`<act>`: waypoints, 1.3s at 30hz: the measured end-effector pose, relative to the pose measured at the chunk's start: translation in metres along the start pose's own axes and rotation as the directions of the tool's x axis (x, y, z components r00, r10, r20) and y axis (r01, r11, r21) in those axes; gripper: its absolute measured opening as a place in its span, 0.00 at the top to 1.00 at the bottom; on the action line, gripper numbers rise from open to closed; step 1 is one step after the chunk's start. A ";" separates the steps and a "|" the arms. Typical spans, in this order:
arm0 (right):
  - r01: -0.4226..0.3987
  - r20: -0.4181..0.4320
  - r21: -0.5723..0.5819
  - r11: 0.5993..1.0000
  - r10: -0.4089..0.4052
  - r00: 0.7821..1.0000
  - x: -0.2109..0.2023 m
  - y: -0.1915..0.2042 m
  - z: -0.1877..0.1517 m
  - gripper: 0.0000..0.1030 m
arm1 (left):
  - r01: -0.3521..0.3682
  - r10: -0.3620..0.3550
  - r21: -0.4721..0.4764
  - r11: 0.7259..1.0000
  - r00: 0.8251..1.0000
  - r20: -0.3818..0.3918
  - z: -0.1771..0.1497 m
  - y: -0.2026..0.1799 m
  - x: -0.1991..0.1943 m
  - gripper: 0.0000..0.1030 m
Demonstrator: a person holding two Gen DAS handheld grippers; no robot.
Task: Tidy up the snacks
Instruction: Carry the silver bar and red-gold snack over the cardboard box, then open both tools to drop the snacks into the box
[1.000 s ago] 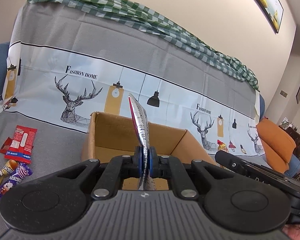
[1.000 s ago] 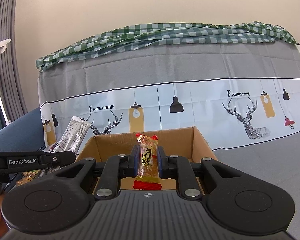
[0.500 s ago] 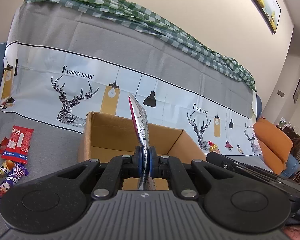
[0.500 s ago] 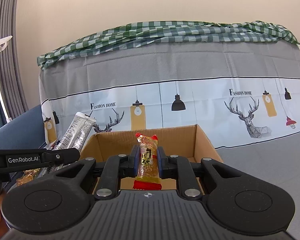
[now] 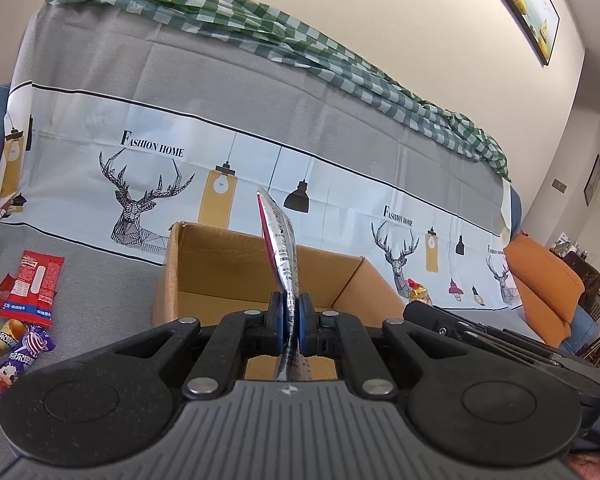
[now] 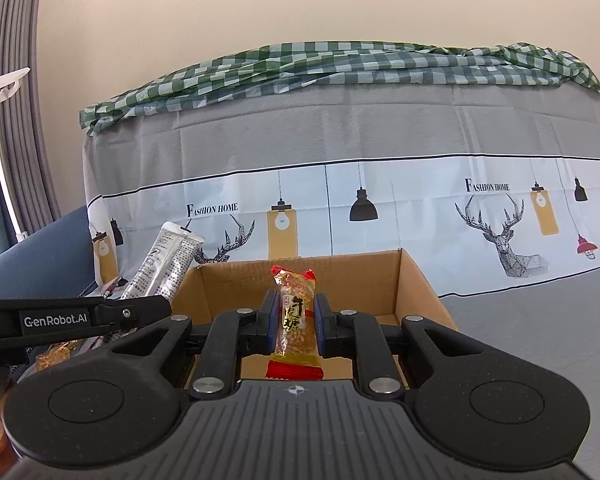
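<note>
We see the left gripper (image 5: 291,322) clamped on a silver sachet (image 5: 281,248), standing upright over the near edge of the open cardboard box (image 5: 220,264). The right gripper (image 6: 295,322) pinches a peanut candy bar (image 6: 295,312) upright, also above the box. Loose snacks (image 5: 28,304) lie on the grey cloth (image 5: 92,280) left of the box.

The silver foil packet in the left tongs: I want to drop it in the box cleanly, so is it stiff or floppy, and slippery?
The silver foil packet stands upright above the left tongs without drooping, so it is probably fairly stiff and light. Its glossy foil looks slick, so it may slide once released over the cardboard box.
</note>
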State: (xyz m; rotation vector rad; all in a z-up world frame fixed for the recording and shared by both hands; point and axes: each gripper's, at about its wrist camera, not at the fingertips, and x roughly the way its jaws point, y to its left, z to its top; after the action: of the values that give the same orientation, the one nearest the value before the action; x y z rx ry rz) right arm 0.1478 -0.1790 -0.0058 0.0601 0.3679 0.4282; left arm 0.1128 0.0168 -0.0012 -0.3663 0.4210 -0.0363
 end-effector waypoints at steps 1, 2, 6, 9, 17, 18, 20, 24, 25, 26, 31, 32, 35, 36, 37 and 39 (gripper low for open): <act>-0.001 0.000 -0.001 1.000 0.001 1.000 0.000 0.000 0.000 0.82 | -0.001 0.001 0.000 1.000 1.000 0.000 0.000 0.000 0.000 0.94; -0.002 0.000 -0.001 1.000 0.002 1.000 0.000 -0.001 0.000 0.82 | 0.000 0.000 0.000 1.000 1.000 0.001 0.000 0.000 0.000 0.94; -0.002 0.001 -0.001 1.000 0.002 1.000 0.000 0.000 0.000 0.82 | 0.005 -0.005 0.002 1.000 1.000 0.003 -0.001 -0.001 0.000 0.94; -0.001 0.002 -0.002 1.000 0.001 1.000 0.000 0.000 0.000 0.82 | 0.007 -0.007 0.004 1.000 1.000 0.004 0.000 -0.002 0.000 0.94; -0.002 0.002 -0.002 1.000 0.002 1.000 0.000 0.000 -0.001 0.82 | 0.018 -0.018 0.008 1.000 1.000 0.007 -0.001 -0.004 -0.001 0.94; -0.001 0.001 -0.002 1.000 0.001 1.000 0.000 0.000 -0.001 0.82 | 0.022 -0.022 0.009 1.000 1.000 0.006 0.000 -0.004 0.000 0.93; -0.002 0.002 -0.002 1.000 0.002 1.000 0.000 0.000 -0.001 0.81 | 0.029 -0.029 0.000 1.000 1.000 -0.010 -0.001 -0.004 0.002 0.91; -0.002 -0.022 0.014 1.000 0.002 1.000 0.004 0.001 0.000 0.69 | 0.019 -0.019 -0.024 1.000 1.000 -0.004 0.000 0.001 0.002 0.78; -0.002 -0.024 0.022 1.000 0.002 1.000 0.004 0.001 0.000 0.63 | 0.016 -0.016 -0.029 0.999 1.000 0.000 0.001 0.002 0.001 0.77; -0.002 -0.023 0.028 1.000 0.003 1.000 0.004 0.002 0.001 0.62 | 0.016 -0.016 -0.034 0.999 1.000 0.003 0.001 0.004 -0.001 0.77; -0.006 -0.024 0.022 1.000 0.007 1.000 0.006 0.010 0.000 0.60 | 0.003 -0.003 -0.041 0.999 1.000 0.010 0.004 0.014 -0.008 0.76; -0.007 -0.023 0.021 1.000 0.008 1.000 0.006 0.012 0.000 0.60 | 0.001 -0.001 -0.044 0.999 1.000 0.012 0.004 0.016 -0.011 0.76; -0.011 -0.025 0.027 1.000 0.012 1.000 0.007 0.019 0.000 0.60 | 0.001 -0.001 -0.049 0.999 1.000 0.010 0.005 0.022 -0.019 0.76; -0.013 -0.024 0.031 0.999 0.013 1.000 0.007 0.022 0.000 0.60 | 0.005 -0.005 -0.055 0.998 1.000 0.005 0.005 0.026 -0.023 0.76; -0.014 -0.023 0.035 0.999 0.015 1.000 0.007 0.025 0.000 0.60 | 0.011 -0.011 -0.067 0.998 1.000 -0.001 0.005 0.029 -0.027 0.76; -0.017 -0.024 0.045 0.999 0.018 1.000 0.007 0.031 0.000 0.60 | 0.021 -0.022 -0.090 0.996 1.000 -0.019 0.006 0.037 -0.035 0.76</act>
State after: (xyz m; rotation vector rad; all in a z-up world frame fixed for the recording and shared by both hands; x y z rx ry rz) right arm 0.1416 -0.1474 -0.0037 0.1021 0.4018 0.4382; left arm 0.0820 0.0574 0.0039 -0.4597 0.4391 -0.0421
